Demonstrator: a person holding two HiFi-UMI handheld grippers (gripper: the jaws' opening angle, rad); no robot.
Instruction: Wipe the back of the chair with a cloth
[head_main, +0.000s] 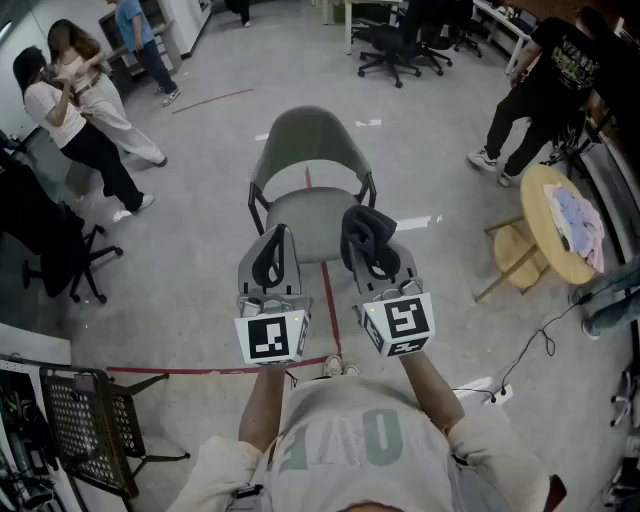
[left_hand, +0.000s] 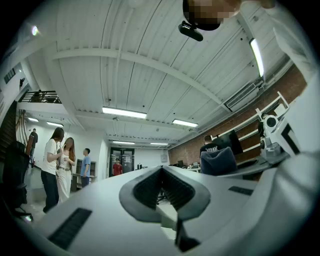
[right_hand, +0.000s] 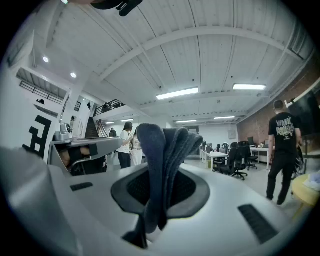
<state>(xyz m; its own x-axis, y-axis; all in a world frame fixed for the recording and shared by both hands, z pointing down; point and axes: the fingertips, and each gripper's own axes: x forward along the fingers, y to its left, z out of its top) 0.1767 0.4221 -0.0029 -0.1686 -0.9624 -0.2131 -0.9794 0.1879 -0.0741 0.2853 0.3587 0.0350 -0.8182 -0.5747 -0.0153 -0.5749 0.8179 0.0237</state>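
Head view looks steeply down from the person's head, close above the left gripper (head_main: 272, 250) and right gripper (head_main: 372, 245), with the chair (head_main: 310, 170) beyond them. Each gripper view sits low behind its own jaws, tilted up toward the ceiling (left_hand: 150, 65) and far room. All three views share the two people in white tops (head_main: 45, 105); the left gripper view catches the cloth (left_hand: 217, 161)

Two people (head_main: 70, 110) are standing at the far left corner of the floor (head_main: 190, 270). A round yellow table (head_main: 545, 240) is sitting by the right edge, with pale rags (head_main: 578, 218) lying on it.
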